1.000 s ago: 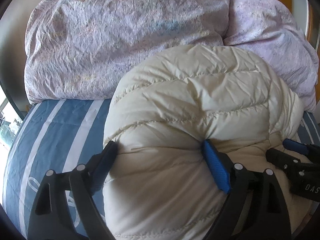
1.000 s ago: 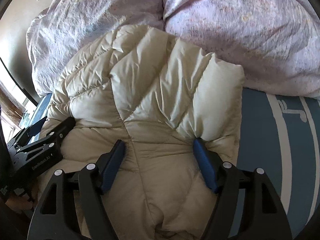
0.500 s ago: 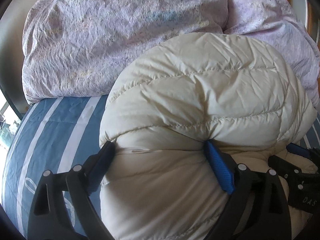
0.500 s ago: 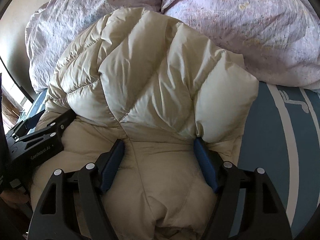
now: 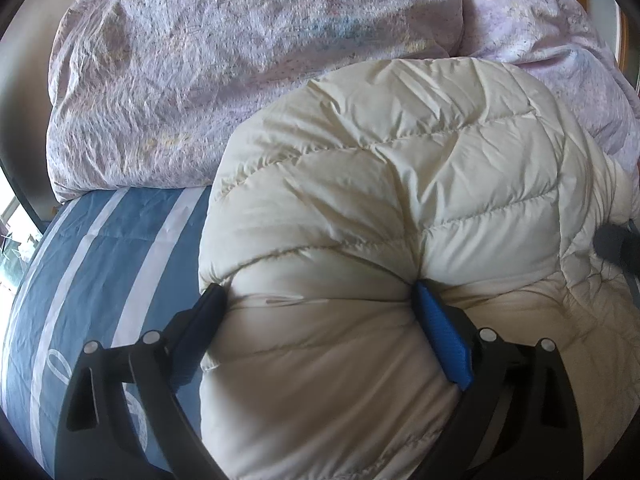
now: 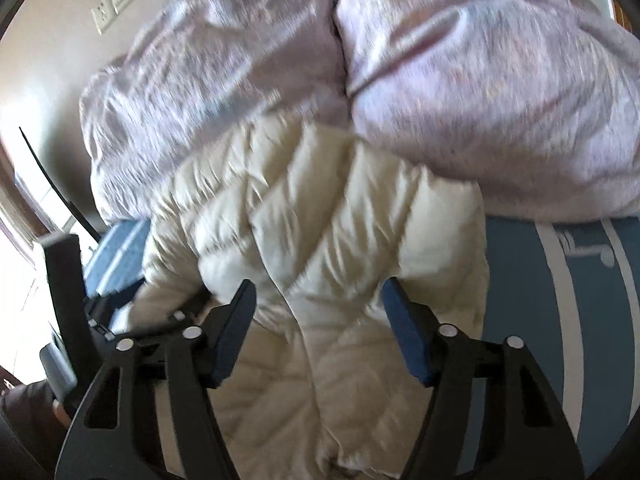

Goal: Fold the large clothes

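1. Between the blue pads of the left gripper [image 5: 320, 312] sits a thick roll of the cream puffer jacket [image 5: 400, 184]. The jaws stand very wide, both pads pressed into the padding, which bulges above and below them.
2. Right gripper [image 6: 318, 300]: jaws closing. The jacket lies below and between the pads, but in this blurred view the pads appear clear of the fabric, not gripping it.
3. The jacket lies on the bed, its far half folded over toward the grippers into a rounded, quilted hump. Its far edge rests against the bedding behind.
4. Left of the jacket, in the left wrist view, the blue sheet with white stripes [image 5: 100, 280] lies bare. The same sheet shows to the right of the jacket in the right wrist view.
5. Behind the jacket, a bulky lilac duvet [image 5: 220, 80] is heaped in two mounds across the far side of the bed, with a crease between them.
6. The left gripper's black frame shows at the left edge of the right wrist view, beside the jacket.
7. On the beige wall at upper left of the right wrist view sits a wall socket plate [image 6: 116, 0].
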Action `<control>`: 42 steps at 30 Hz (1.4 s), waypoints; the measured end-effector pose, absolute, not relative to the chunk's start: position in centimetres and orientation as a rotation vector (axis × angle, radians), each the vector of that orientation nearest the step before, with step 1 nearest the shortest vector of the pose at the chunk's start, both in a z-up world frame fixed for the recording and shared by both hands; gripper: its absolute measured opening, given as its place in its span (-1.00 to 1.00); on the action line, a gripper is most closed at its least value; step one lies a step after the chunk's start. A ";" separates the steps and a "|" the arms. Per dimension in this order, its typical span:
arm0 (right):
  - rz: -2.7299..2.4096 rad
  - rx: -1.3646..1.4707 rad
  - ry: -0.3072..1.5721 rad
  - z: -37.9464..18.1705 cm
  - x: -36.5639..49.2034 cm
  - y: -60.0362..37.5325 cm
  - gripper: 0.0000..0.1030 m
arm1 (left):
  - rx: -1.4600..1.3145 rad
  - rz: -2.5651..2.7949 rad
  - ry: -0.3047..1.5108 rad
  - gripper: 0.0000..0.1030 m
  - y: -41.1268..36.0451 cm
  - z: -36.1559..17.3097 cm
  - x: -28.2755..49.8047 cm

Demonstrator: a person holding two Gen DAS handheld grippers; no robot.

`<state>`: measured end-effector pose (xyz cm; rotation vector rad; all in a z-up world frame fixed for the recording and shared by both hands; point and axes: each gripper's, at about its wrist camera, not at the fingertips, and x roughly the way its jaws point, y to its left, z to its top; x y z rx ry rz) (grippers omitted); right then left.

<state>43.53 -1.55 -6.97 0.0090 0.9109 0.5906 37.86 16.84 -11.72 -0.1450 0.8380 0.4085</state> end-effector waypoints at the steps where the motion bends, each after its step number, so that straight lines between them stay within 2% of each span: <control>1: 0.585 0.004 0.908 -6.9 43.9 -1.2 0.22 | -0.145 0.409 0.838 0.83 16.9 -11.7 37.8; 10: 0.470 0.013 1.009 -9.6 46.4 -2.0 -0.03 | -0.145 0.412 0.828 0.83 16.7 -11.4 37.6; 24: 0.427 -0.088 0.964 -12.7 44.0 -1.6 -0.03 | -0.141 0.415 0.822 0.92 16.2 -11.1 37.8; 42: 0.409 -0.116 0.908 -12.9 43.6 -1.1 0.01 | -0.160 0.420 0.827 0.97 16.3 -11.8 37.9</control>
